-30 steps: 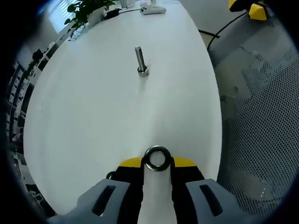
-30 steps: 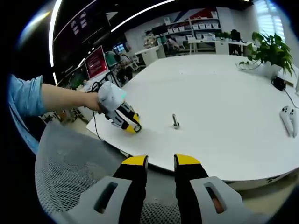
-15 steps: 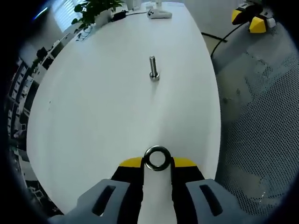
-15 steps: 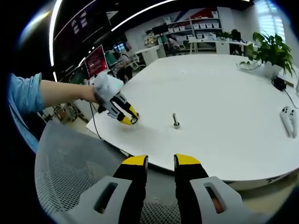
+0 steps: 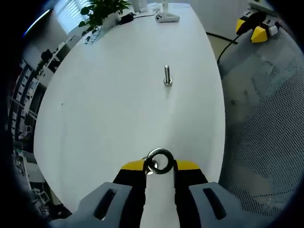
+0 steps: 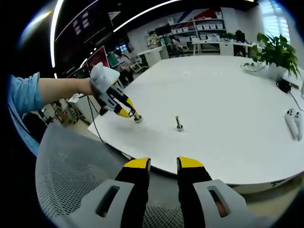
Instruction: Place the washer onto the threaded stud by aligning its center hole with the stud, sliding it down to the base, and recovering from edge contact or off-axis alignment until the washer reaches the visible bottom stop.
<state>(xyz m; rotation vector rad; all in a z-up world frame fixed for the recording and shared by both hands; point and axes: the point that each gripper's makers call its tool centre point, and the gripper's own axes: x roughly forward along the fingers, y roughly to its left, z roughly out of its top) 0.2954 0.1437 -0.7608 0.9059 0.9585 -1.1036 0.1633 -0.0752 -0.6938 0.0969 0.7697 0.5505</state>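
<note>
In the left gripper view, the left gripper [image 5: 159, 167] has its yellow-tipped jaws clamped on the washer [image 5: 159, 161], a grey metal ring held upright at the tips with its center hole facing the camera. Beyond it lies the white counter [image 5: 109, 109], and the threaded stud [image 5: 167, 76] stands upright on its broader base near the counter's right-hand edge, well apart from the washer. At the counter's far end sit a potted plant [image 5: 102, 9] and a white controller [image 5: 167, 17]. Past the right-hand edge there is grey mesh [image 5: 266, 123] (probably a chair back, though the shape is hard to read), and above it the yellow tips of the right gripper [image 5: 254, 29] with a black cable trailing off.

In the right gripper view, the right gripper [image 6: 163, 165] hangs off the counter's [image 6: 223, 109] near edge, over the mesh chair [image 6: 71, 180], with its jaws a little apart and nothing between them. This view gives what the other cannot: a bare forearm in a blue sleeve [image 6: 23, 92] holding the left gripper [image 6: 135, 117] tilted downward above the counter's near-left corner, the washer [image 6: 137, 118] at its tips, to the left of the stud [image 6: 178, 123] and clear of it. The plant [image 6: 274, 50] stands at the far right, a white controller [image 6: 293, 121] near the right-hand edge, and office shelving and monitors fill the background.
</note>
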